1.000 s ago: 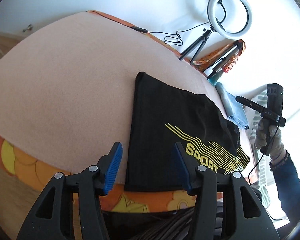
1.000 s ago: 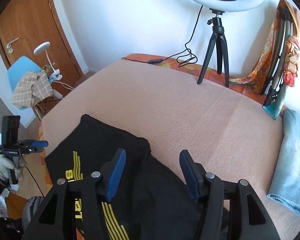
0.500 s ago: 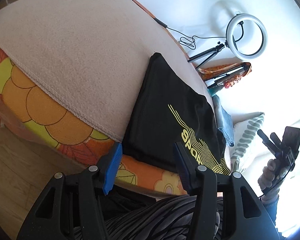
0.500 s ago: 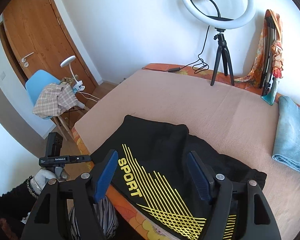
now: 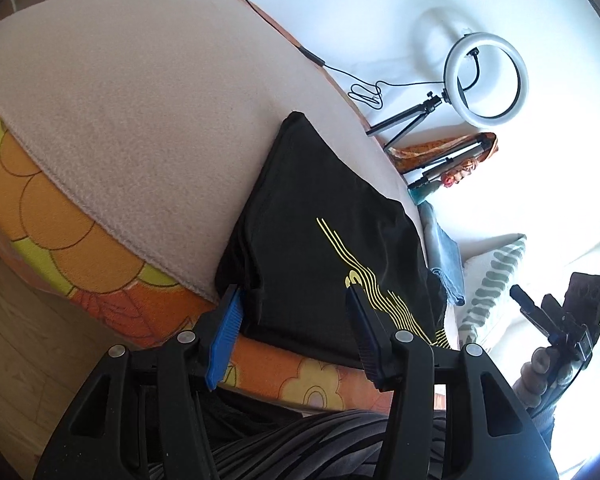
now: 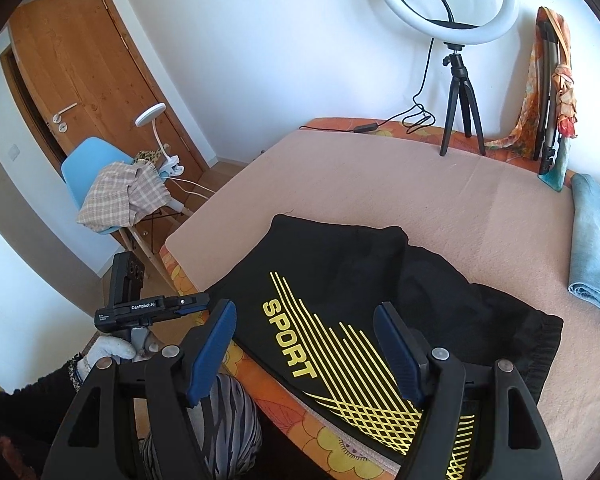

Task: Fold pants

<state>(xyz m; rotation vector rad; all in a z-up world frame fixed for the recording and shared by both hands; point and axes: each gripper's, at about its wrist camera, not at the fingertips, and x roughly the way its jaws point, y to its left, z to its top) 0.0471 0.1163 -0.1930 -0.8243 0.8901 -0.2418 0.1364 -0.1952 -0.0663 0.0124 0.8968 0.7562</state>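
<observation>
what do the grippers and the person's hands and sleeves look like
Both the left gripper and right gripper have black plastic frames with silver rivets and ribbed blue finger pads. The left gripper's handle carries a white GenRobot.AI label. The left hand wears a white glove, beaded bracelet and dark sleeve.

Blanket (image 6: 380, 184) bare beyond pants (image 6: 340, 272); tripod (image 6: 460, 96), towel (image 6: 596, 240) crowd far edge.

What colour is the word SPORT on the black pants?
Yellow, clearest in the right wrist view on the pants.
</observation>
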